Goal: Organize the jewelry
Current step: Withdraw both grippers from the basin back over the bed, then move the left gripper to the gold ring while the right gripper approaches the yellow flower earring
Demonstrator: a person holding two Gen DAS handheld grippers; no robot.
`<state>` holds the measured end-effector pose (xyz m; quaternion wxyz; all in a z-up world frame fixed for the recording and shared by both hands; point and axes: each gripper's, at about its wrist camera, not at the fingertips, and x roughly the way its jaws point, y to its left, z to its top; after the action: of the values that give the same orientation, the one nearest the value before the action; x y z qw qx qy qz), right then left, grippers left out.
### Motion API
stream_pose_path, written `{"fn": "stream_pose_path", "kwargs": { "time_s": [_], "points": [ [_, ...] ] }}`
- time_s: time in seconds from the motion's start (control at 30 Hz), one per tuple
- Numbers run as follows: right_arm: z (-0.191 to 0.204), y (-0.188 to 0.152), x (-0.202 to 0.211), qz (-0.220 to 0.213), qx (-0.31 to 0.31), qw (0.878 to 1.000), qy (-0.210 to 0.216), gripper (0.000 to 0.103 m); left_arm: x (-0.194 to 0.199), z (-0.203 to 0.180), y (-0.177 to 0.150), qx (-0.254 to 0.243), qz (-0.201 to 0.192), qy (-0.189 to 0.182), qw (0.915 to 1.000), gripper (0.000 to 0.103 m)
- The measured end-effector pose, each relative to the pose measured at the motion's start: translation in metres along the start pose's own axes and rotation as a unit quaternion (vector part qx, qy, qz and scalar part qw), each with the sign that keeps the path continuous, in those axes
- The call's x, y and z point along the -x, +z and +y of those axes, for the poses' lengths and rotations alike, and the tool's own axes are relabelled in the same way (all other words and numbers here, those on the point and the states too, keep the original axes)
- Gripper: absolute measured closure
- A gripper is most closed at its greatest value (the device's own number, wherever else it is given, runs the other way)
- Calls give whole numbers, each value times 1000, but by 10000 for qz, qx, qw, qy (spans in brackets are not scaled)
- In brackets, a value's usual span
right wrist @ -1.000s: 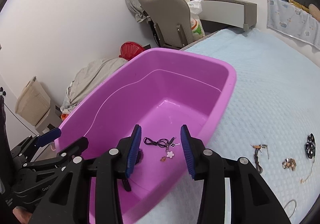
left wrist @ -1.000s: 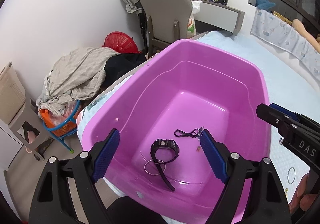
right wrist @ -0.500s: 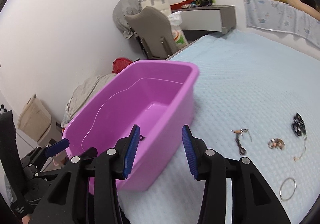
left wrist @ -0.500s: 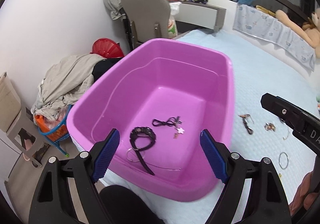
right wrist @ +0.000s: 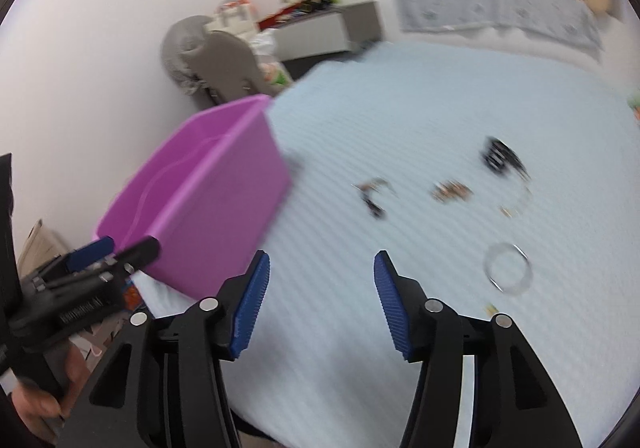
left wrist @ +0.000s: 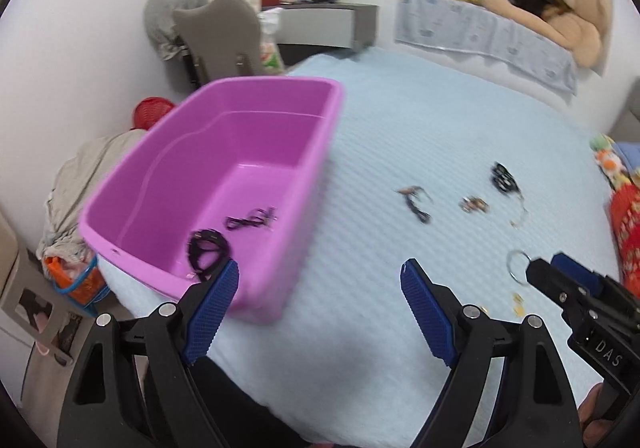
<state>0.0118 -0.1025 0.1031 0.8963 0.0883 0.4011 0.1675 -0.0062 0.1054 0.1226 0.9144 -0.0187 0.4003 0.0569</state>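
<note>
A pink tub (left wrist: 160, 184) (right wrist: 224, 188) sits on the light blue bed at the left. Inside it lie a black watch (left wrist: 206, 248) and a black cord necklace (left wrist: 250, 222). Loose jewelry lies on the bed to the right: a dark cord piece (left wrist: 416, 204) (right wrist: 372, 196), a small brown cluster (left wrist: 474, 203) (right wrist: 450, 190), a black piece (left wrist: 504, 178) (right wrist: 500, 158), and a silver ring bangle (left wrist: 518, 266) (right wrist: 508, 268). My left gripper (left wrist: 320, 288) is open and empty beside the tub. My right gripper (right wrist: 322, 276) is open and empty above the bed, left of the bangle.
A grey chair (left wrist: 224, 36) and a shelf with clutter stand beyond the tub. A clothes pile (left wrist: 76, 176) and a red basket (left wrist: 150, 110) lie on the floor at left. A plush bear (left wrist: 576, 12) lies at the back right.
Both grippers have swung right, away from over the tub and toward the loose jewelry on the bed. The right gripper has opened wider. The views are blurred by the motion.
</note>
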Motion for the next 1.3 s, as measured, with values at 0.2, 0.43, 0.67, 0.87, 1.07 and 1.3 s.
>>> {"fn": "stream_pose_path", "kwargs": {
  "time_s": [0.2, 0.43, 0.67, 0.87, 1.07, 1.3],
  "points": [
    [-67, -47, 36, 16, -551, 9966, -611, 49, 6, -32, -22, -279, 14, -268, 9992, 18],
    [-114, -78, 68, -41, -1053, 9901, -928, 46, 5, -58, -29, -467, 144, -493, 9976, 15],
    [-130, -87, 65, -32, -1249, 9879, -918, 46, -7, -79, -41, -737, 287, -616, 9950, 15],
    [-128, -81, 48, 85, -1177, 9893, -852, 46, -26, -88, -34, -686, 433, -744, 9939, 15],
    [-141, -90, 30, 205, -1330, 9875, -820, 46, -48, -98, -40, -794, 512, -750, 9927, 15],
    [-138, -89, 21, 351, -1278, 9880, -791, 46, -53, -99, -37, -696, 584, -881, 9920, 15]
  ]
}}
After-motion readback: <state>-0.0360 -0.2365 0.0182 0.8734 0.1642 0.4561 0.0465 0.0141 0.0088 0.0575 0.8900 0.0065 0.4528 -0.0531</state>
